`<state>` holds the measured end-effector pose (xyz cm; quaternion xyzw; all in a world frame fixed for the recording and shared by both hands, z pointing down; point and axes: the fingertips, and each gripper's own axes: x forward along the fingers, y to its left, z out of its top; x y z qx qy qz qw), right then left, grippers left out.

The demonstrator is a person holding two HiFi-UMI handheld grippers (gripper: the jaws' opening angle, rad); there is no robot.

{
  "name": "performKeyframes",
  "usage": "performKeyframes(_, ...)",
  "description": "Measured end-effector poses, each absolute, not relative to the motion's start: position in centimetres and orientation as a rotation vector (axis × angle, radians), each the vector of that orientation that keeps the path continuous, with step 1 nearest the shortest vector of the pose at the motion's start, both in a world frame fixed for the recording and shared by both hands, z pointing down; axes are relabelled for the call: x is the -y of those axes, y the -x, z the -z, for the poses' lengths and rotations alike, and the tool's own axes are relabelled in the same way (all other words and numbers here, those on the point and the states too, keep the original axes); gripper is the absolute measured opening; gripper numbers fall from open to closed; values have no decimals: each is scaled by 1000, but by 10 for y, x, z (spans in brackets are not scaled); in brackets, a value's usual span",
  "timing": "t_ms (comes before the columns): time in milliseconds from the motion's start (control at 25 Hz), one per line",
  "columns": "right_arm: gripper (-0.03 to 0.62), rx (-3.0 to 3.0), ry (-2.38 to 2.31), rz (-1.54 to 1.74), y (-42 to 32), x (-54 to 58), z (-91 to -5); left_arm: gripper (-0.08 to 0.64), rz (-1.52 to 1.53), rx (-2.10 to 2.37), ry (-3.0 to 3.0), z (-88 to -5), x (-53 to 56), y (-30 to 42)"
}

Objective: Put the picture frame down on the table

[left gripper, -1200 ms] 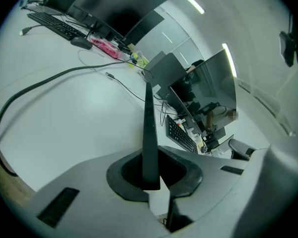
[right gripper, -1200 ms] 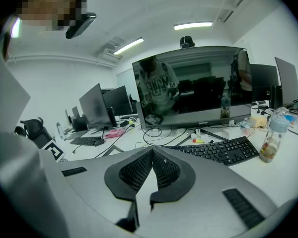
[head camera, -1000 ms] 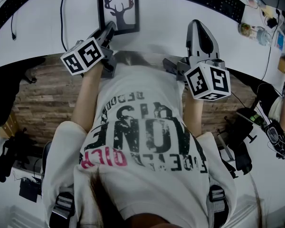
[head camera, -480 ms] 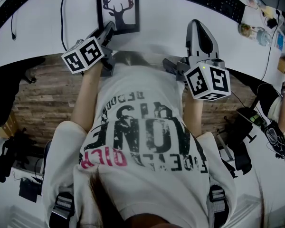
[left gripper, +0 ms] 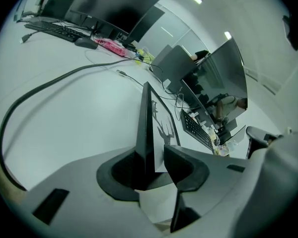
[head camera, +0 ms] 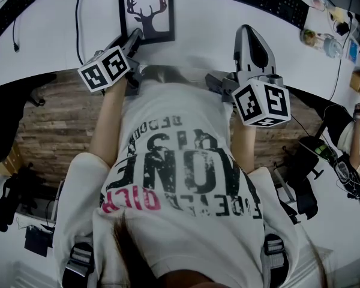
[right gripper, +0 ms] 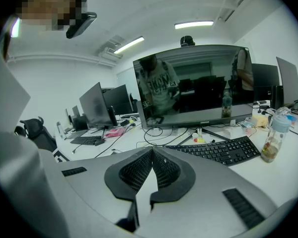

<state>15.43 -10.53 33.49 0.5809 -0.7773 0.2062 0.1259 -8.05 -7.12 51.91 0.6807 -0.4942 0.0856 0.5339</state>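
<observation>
White table [head camera: 204, 32] holds picture frame [head camera: 146, 11]; floor [head camera: 60, 119] seemingly wooden.

The shirt [head camera: 180, 167] fills the middle of the head view with large black block letters, seen upside down. The biggest line seems to read "ONE". A pink line at its lower left cannot be made out. In the right gripper view the monitor [right gripper: 198, 83] bears a small white brand mark mid lower bezel, too small to read. Black-and-white square code markers cover the cubes [head camera: 105, 69] on the left gripper [head camera: 134, 38] and right gripper [head camera: 249, 30].
</observation>
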Motion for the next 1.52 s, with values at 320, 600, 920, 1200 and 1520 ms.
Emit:
performKeyframes(320,0,2259,-1697,-604,-157,107,-335,172,-294,1222,-1665,-523,73,84)
performKeyframes(600,0,2258,-1696,-608,-157,106,-335,189,-355,1264,-1686,-524,73,87)
performKeyframes(920,0,2259,-1698,-604,-156,104,-335,207,-464,1332,-1720,-530,71,93)
performKeyframes(1200,0,2259,-1696,-606,-156,104,-334,209,-493,1346,-1729,-531,72,91)
performKeyframes(1520,0,2262,-1692,-605,-153,103,-334,210,-526,1357,-1745,-531,72,91)
